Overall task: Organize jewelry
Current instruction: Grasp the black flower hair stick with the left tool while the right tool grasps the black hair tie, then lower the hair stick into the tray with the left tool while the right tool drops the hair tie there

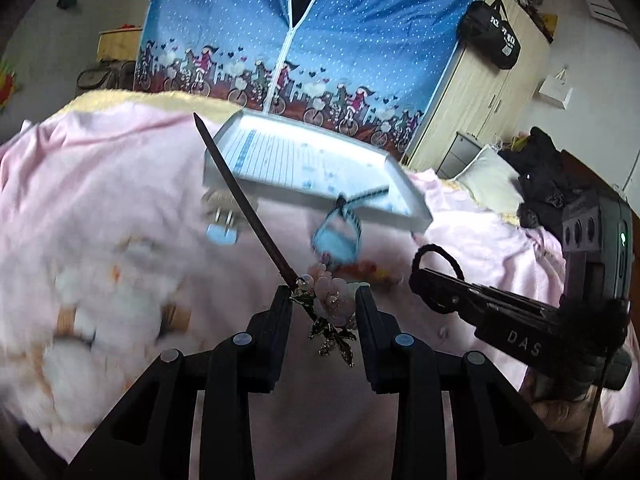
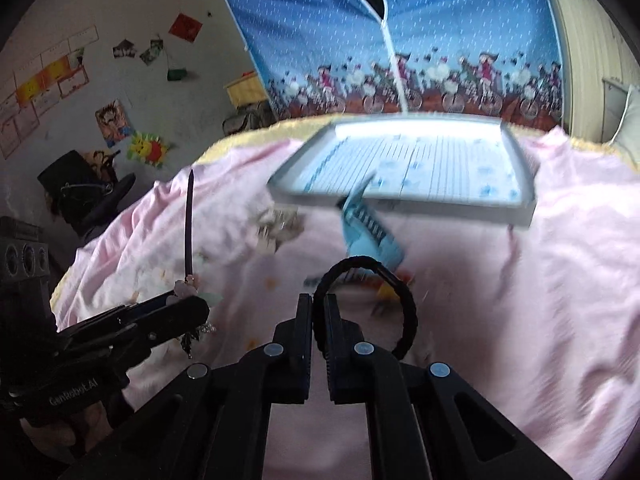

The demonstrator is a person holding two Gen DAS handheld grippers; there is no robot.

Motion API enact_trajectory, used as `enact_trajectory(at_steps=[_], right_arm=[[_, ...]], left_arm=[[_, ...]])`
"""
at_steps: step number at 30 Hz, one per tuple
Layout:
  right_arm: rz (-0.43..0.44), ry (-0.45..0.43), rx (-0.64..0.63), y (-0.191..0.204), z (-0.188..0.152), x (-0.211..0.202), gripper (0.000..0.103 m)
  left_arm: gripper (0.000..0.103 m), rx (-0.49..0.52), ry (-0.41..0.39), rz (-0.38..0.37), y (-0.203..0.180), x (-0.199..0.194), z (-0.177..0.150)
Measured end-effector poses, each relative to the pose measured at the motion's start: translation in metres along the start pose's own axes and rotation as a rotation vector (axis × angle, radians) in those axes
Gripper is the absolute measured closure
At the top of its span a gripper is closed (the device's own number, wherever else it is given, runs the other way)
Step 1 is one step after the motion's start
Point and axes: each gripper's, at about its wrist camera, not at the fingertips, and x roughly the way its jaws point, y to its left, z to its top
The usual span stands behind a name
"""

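Two claws pinch jewelry: left claw (image 1: 323, 294) grips the hairpin (image 1: 248, 204) at its flower; right claw (image 2: 318, 306) clamps the hair tie (image 2: 404, 304).

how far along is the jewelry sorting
Early: nothing clearly lies in the white tray yet. In hand: left gripper holds the flower hair stick, right gripper pinches the black hair tie. Still on the pink blanket: the blue hair clip and some blurred small pieces.
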Motion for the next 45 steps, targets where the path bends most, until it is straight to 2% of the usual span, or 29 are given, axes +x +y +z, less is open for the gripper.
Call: enact_trajectory(at_steps=[5, 12, 18, 23, 29, 31, 32, 35, 37, 40, 42, 43, 44, 45], right_arm=[[-0.053, -0.1, -0.014, -0.022, 0.041, 0.002, 0.097], [-0.039, -0.138, 0.103, -0.081, 0.09, 0.049, 0.097], [0.017, -0.053, 0.195, -0.115, 0.097, 0.095, 0.097], [0.02, -0.034, 0.232, -0.126, 0.088, 0.104, 0.095], [0.004, -0.019, 0.254, -0.13, 0.082, 0.105, 0.095], [-0.002, -0.02, 0.249, -0.129, 0.082, 0.101, 0.094], [-0.001, -0.021, 0.247, -0.129, 0.082, 0.099, 0.09], [-0.012, -0.035, 0.245, -0.128, 0.083, 0.091, 0.08], [-0.022, -0.046, 0.241, -0.127, 0.084, 0.084, 0.074], [-0.062, -0.085, 0.227, -0.126, 0.085, 0.064, 0.056], [-0.089, -0.115, 0.209, -0.122, 0.085, 0.049, 0.034], [-0.102, -0.134, 0.193, -0.119, 0.084, 0.039, 0.028], [-0.11, -0.148, 0.177, -0.116, 0.084, 0.03, 0.017], [-0.114, -0.159, 0.161, -0.112, 0.083, 0.023, 0.011]], left_arm=[[0.075, 0.043, -0.043, 0.041, -0.004, 0.026, 0.039], [0.075, 0.078, -0.007, 0.075, 0.019, 0.095, 0.089], [0.075, 0.05, 0.085, 0.112, 0.046, 0.158, 0.116], [0.075, 0.076, 0.144, 0.133, 0.058, 0.191, 0.121], [0.075, 0.032, 0.198, 0.152, 0.069, 0.204, 0.111], [0.07, 0.006, 0.201, 0.143, 0.073, 0.203, 0.108], [0.066, 0.003, 0.196, 0.14, 0.073, 0.199, 0.108], [0.037, 0.004, 0.162, 0.142, 0.072, 0.187, 0.108], [0.036, 0.01, 0.139, 0.144, 0.068, 0.175, 0.108], [0.036, 0.017, 0.105, 0.14, 0.062, 0.154, 0.106], [0.036, 0.026, 0.058, 0.135, 0.057, 0.134, 0.104], [0.034, 0.031, 0.033, 0.131, 0.054, 0.123, 0.103], [0.025, 0.035, -0.002, 0.131, 0.05, 0.108, 0.101], [0.017, 0.039, -0.035, 0.126, 0.046, 0.094, 0.099]])
